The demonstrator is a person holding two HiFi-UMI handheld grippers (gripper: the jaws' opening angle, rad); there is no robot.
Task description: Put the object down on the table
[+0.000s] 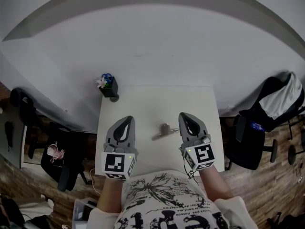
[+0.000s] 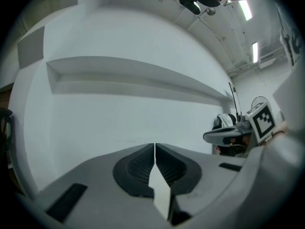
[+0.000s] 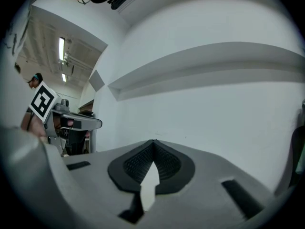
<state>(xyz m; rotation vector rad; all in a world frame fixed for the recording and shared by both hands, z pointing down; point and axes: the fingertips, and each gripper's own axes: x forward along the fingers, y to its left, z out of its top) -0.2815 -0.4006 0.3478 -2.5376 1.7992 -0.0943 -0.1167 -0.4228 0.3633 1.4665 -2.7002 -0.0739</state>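
The object [image 1: 164,130] is lying on the tabletop [image 1: 157,99] near its front edge, just beside the right gripper [image 1: 184,115]; it and the left gripper [image 1: 127,119] are hovering, jaws pressed together, gripping nothing

an office: swivel chairs [image 1: 250,144] beside a white table [image 1: 157,104], strip ceiling lights [image 2: 247,9].

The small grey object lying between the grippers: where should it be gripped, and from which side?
Grip the grey object at its rounded end, from above, likely with the right gripper beside it. Its thin arm lies flat on the table, offering little to pinch.
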